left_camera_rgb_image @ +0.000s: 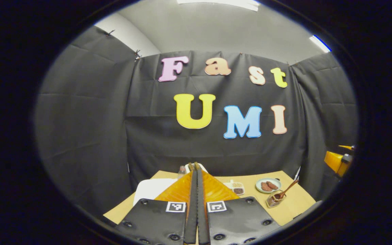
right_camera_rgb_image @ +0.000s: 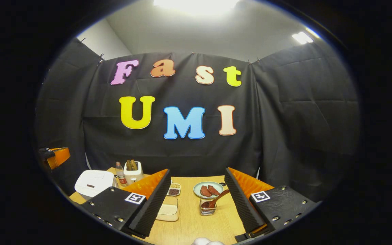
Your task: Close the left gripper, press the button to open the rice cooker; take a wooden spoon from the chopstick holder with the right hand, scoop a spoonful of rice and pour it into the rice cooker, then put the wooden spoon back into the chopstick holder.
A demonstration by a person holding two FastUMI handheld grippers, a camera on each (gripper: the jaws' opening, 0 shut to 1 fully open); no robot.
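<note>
My left gripper (left_camera_rgb_image: 195, 166) is shut with nothing between its fingers, held high over the near left of the wooden table (left_camera_rgb_image: 294, 204). The white rice cooker (left_camera_rgb_image: 153, 190) sits below and left of it, lid down; it also stands at the table's left (right_camera_rgb_image: 94, 183) in the right gripper view. My right gripper (right_camera_rgb_image: 196, 177) is open and holds nothing. Between its fingers, farther out, stands the wire chopstick holder (right_camera_rgb_image: 208, 207) with the wooden spoon (right_camera_rgb_image: 216, 200) leaning in it. In the left gripper view the holder (left_camera_rgb_image: 273, 200) and spoon (left_camera_rgb_image: 288, 189) are at the right.
A plate (right_camera_rgb_image: 196, 187) with brown pieces lies behind the holder. A small divided dish of grains (right_camera_rgb_image: 174, 189) and a shallow beige box (right_camera_rgb_image: 168, 209) sit left of it. A bottle (right_camera_rgb_image: 119, 173) and a white toaster (right_camera_rgb_image: 133, 172) stand behind the cooker.
</note>
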